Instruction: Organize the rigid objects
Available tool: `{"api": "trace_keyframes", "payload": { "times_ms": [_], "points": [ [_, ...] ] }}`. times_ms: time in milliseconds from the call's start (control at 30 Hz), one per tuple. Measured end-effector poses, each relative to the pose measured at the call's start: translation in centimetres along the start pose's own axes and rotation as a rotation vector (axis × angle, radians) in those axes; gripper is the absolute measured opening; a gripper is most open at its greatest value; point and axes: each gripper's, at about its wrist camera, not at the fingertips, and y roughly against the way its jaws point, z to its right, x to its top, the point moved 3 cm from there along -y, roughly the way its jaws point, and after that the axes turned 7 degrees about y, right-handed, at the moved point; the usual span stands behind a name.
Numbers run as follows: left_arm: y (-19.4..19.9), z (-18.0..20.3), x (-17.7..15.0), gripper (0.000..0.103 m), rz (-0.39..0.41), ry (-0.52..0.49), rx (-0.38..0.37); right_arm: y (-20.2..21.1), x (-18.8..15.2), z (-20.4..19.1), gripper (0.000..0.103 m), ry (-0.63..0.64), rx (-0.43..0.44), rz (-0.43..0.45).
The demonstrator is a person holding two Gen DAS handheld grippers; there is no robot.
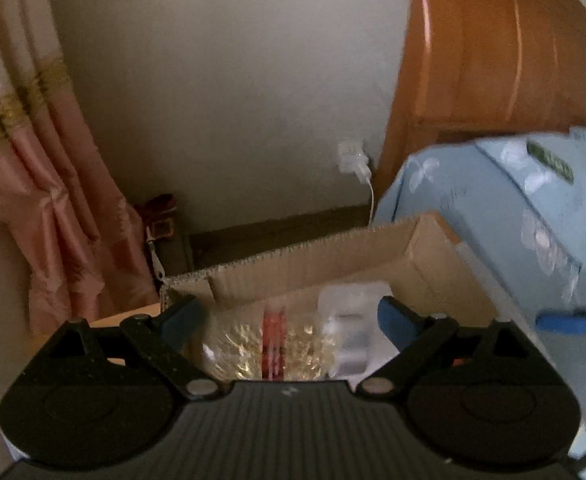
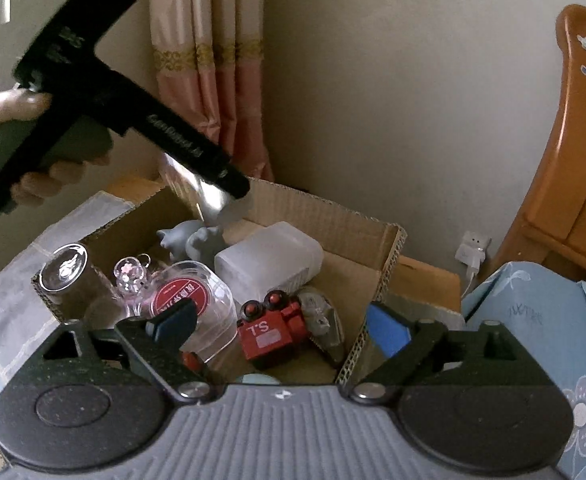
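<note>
A cardboard box (image 2: pixel 389 256) stands on the bed and holds several rigid objects: a red toy truck (image 2: pixel 271 330), a frosted white container (image 2: pixel 269 262), a clear round container with a red label (image 2: pixel 195 300), a grey figurine (image 2: pixel 193 240) and a dark cylinder with a shiny top (image 2: pixel 65 268). My right gripper (image 2: pixel 281 324) is open and empty above the box's near edge. In the left wrist view my left gripper (image 1: pixel 289 320) is open over the same box (image 1: pixel 313 256), with a clear container with gold contents and a red band (image 1: pixel 269 344) between its fingers, not clamped.
The left gripper body and the hand holding it (image 2: pixel 105 100) hang above the box's far left corner. A blue flowered bedsheet (image 2: pixel 533 320) lies to the right. A wooden headboard (image 1: pixel 493 60), a wall socket with charger (image 1: pixel 353 160) and pink curtains (image 1: pixel 33 160) stand behind.
</note>
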Motion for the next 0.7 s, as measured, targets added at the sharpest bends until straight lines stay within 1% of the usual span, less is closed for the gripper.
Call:
{"api": "trace_keyframes", "payload": {
  "times_ms": [67, 133, 267, 367, 433, 533, 600, 700],
  "points": [
    [0.7, -0.3, -0.1, 0.095, 0.011, 0.028, -0.016, 0.3, -0.1, -0.2, 0.095, -0.006, 0.008, -0.001],
    [1.7, -0.5, -0.2, 0.095, 0.027, 0.040, -0.012, 0.8, -0.1, -0.6, 0.095, 0.000, 0.011, 0.001],
    [4.7, -0.5, -1.1, 0.096, 0.076, 0.018, 0.012, 2.2, -0.1, -1.7, 0.095, 0.008, 0.012, 0.010],
    [7.5, -0.3, -2.3, 0.098, 0.113, -0.004, 0.018, 3.5, -0.1, -2.5, 0.100, 0.002, 0.001, 0.022],
    [9.3, -0.1, -3.6, 0.100, 0.142, -0.020, 0.027, 4.5, -0.1, -3.0, 0.101, -0.004, -0.012, 0.024],
    [11.4, 0.6, -5.7, 0.101, 0.176, -0.061, 0.053, 5.9, -0.1, -3.8, 0.103, -0.020, -0.047, 0.017],
    [12.8, 0.9, -7.7, 0.101, 0.196, -0.066, 0.064, 6.6, -0.2, -4.1, 0.103, -0.041, -0.071, 0.005],
    [14.2, 1.4, -10.3, 0.101, 0.205, -0.065, 0.078, 7.9, -0.6, -4.8, 0.103, -0.082, -0.133, -0.016]
  ]
}}
